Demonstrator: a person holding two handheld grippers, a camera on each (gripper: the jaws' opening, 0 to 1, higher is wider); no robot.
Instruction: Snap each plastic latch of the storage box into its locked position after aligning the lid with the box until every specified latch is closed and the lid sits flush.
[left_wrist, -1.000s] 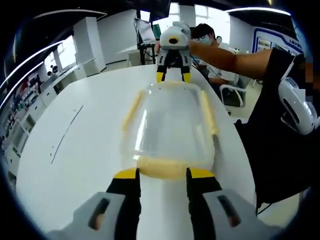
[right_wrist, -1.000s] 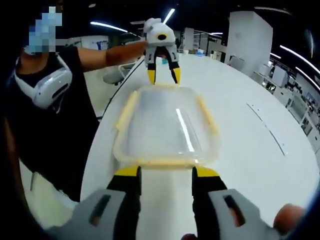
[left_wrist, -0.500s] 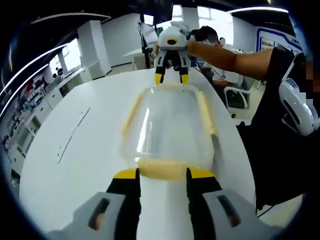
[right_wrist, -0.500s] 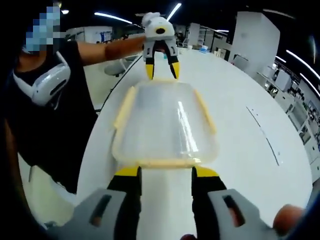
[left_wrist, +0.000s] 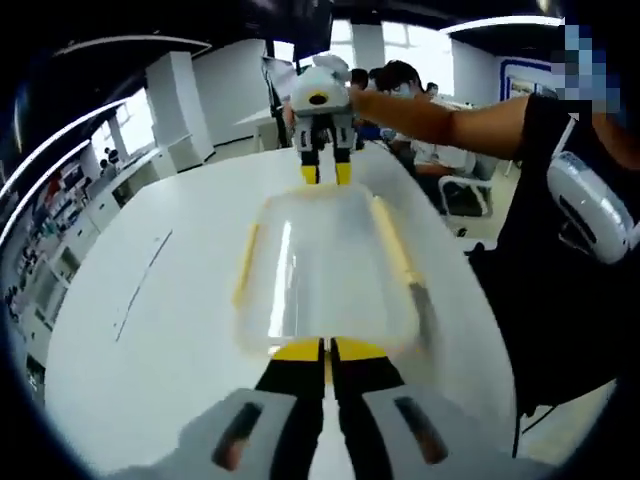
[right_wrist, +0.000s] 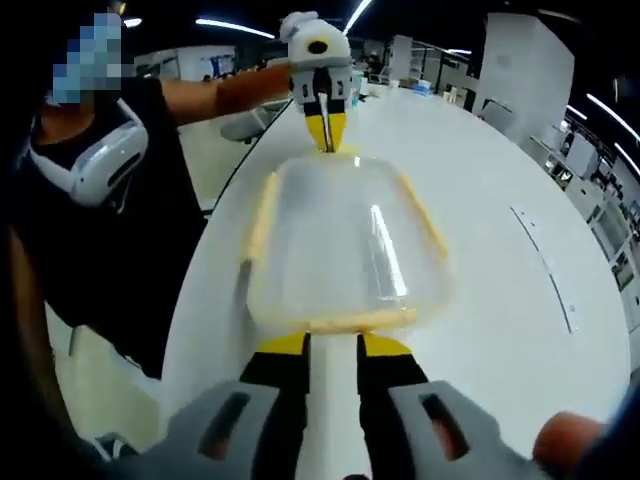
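So the storage box (left_wrist: 325, 265) sits lengthwise between the two grippers, near the desk (left_wrist: 150, 300) edge on the person's side. Left gripper (left_wrist: 327, 352) is pinched closed at the near end latch; whether it's actually clamping that latch, can't tell. Right gripper (right_wrist: 334, 345) has its jaws a bit apart at the opposite end latch (right_wrist: 360, 322). Open-plan office around.

The storage box (left_wrist: 325, 270) is clear, glossy plastic whose lid throws back a bright streak of light; its latches (right_wrist: 262, 215) are matt, pale-yellow plastic. The desk (left_wrist: 150, 300) is smooth, white and faintly shiny. Each claw (left_wrist: 327, 352) looks like hard plastic, yellow-tipped on black over a grey, matt body.
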